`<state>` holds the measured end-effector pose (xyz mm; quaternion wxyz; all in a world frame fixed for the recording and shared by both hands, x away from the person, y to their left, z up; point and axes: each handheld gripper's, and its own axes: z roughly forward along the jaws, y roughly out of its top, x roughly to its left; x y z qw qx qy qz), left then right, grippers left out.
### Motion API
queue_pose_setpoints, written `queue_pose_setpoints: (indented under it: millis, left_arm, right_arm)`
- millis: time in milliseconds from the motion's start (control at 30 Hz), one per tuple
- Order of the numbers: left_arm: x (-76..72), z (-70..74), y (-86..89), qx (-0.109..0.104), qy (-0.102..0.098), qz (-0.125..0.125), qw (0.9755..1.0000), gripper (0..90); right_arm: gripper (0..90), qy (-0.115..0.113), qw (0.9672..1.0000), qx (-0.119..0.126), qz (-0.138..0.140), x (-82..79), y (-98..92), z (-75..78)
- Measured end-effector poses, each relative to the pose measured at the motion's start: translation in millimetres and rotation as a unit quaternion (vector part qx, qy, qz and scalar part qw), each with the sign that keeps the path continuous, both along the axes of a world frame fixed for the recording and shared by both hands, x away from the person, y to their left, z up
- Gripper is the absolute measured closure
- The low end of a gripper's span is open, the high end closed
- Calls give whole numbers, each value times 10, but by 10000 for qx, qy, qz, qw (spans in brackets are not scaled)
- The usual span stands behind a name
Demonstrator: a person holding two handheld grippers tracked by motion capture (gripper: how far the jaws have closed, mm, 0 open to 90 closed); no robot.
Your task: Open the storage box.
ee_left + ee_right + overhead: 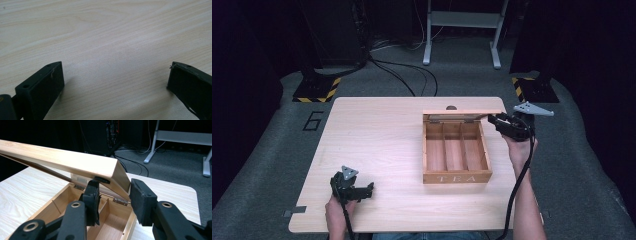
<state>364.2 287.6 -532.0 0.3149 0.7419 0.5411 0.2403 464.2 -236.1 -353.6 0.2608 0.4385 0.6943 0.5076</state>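
A wooden tea box [456, 176] with "TEA" on its front wall stands right of the table's middle, its three compartments bare. Its lid [462, 112] is raised on hinges at the back. My right gripper [493, 120] is at the lid's right end. In the right gripper view the lid [62, 160] slants up over the box [57, 195], and my right gripper [113, 192] is shut on the lid's side wall, one pad inside and one outside. My left gripper [368, 189] rests near the table's front left. Its jaws [116, 72] stand open over bare wood.
The light wooden table [377, 135] has rounded corners and stands on grey carpet. Behind it are two black bases with yellow-black hazard tape [318, 89], cables [412, 75] and a grey desk frame [462, 30]. A "6" [313, 120] is marked on the floor at left.
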Motion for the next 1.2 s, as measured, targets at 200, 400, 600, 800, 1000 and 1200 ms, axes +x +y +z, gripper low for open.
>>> queue_pose_setpoints:
  millis: [200,400,600,800,1000,1200]
  left_arm:
    - [1,0,1,-14,7,4,10000,4]
    - [1,2,4,-9,35,-9,10000,4]
    - [2,0,3,-19,23,-8,10000,4]
    - [1,3,4,-7,36,-12,10000,4]
    - [1,0,3,-9,14,-10,10000,4]
    - [1,-3,-5,-30,-14,26,10000,4]
  right_arm:
    - [598,2,10000,-7,1,-1,0,1]
    - [598,-8,10000,-19,9,2,0,2]
    - [598,-1,10000,-34,8,2,1,5]
    - [598,3,10000,-35,1,1,2,6]
    - [598,4,10000,-32,-1,1,3,5]
    - [598,1,10000,-27,-1,-1,3,5]
